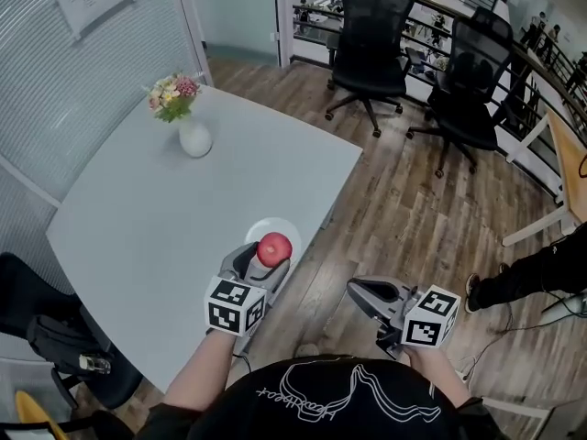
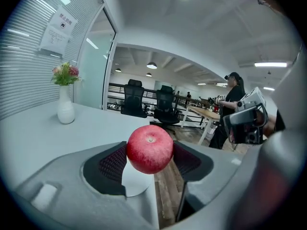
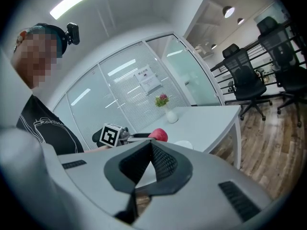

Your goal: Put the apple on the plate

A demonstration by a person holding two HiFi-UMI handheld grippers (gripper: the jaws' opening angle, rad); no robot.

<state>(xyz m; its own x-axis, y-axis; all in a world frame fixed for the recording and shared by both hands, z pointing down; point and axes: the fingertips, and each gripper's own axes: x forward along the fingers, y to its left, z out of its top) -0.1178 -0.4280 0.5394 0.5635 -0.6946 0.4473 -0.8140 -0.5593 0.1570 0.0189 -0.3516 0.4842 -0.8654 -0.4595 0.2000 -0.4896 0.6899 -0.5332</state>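
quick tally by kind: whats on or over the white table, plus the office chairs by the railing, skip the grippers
apple: 1
plate: 1
vase of flowers: 1
black office chairs: 2
total: 5

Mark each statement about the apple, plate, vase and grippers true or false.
1. The left gripper holds the apple. True.
2. The fingers of the right gripper stand wide apart. False: they are shut on nothing.
3. The vase is empty. False: it holds flowers.
4. The plate sits near the edge of the table. True.
5. The right gripper hangs over the table. False: it is over the wooden floor.
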